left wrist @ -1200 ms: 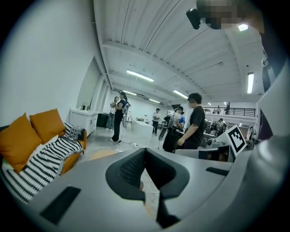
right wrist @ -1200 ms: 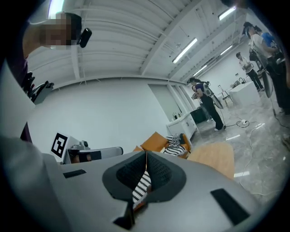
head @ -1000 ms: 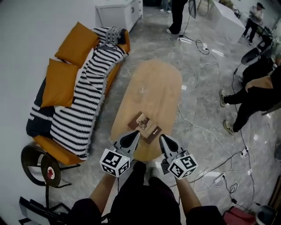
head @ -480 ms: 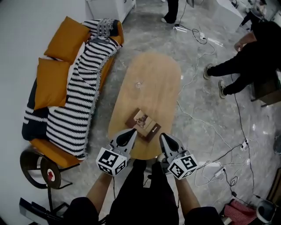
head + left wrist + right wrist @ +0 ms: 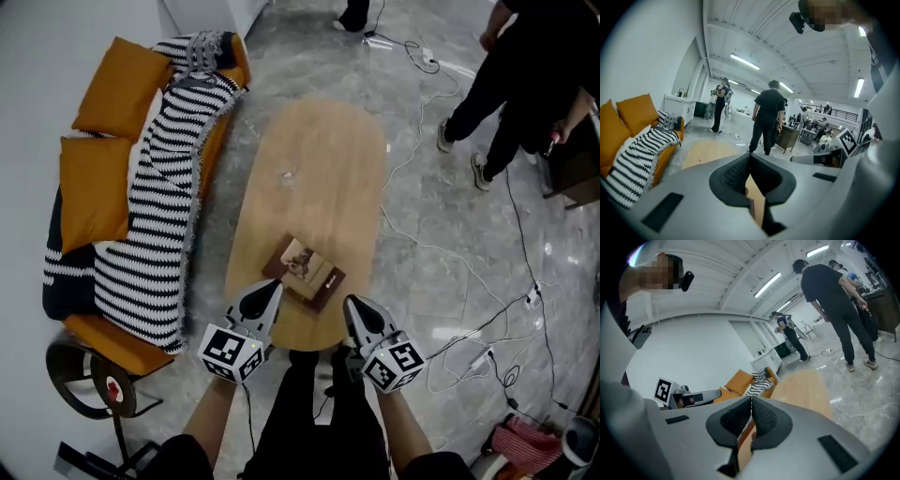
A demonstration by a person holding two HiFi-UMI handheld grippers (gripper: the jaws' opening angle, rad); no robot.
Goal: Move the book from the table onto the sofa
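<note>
Change since earlier: both grippers have sunk a little toward the near end of the table. The bystander on the right has shifted from the right edge to the far right corner of the head view. The book lies where it lay.
Left gripper (image 5: 272, 287): held in the person's left hand, jaws pressed together at the tips with nothing between them. It points at the near left corner of the book; contact cannot be told.
Left gripper view: the left gripper (image 5: 749, 161) shows its pads meeting, with only tan tabletop visible through the gap lower down.
Right gripper (image 5: 351, 304): jaws closed tip to tip and empty. It hovers just near and right of the book, apart from it.
Right gripper view: the right gripper (image 5: 751, 405) shows its pads meeting, with the tabletop and sofa beyond.
Book (image 5: 305, 272): brown cover, lying flat and turned at an angle on the near end of the table, between the two gripper tips and slightly beyond them.
Table (image 5: 319, 159): long oval, light wood.
Sofa (image 5: 117, 336): orange, to the left of the table, well apart from the book.
Striped blanket (image 5: 155, 225): black and white, spread along the sofa seat.
Orange cushions (image 5: 94, 178): two, against the sofa back.
Bystander (image 5: 525, 56): dark clothing, standing at far right.
</note>
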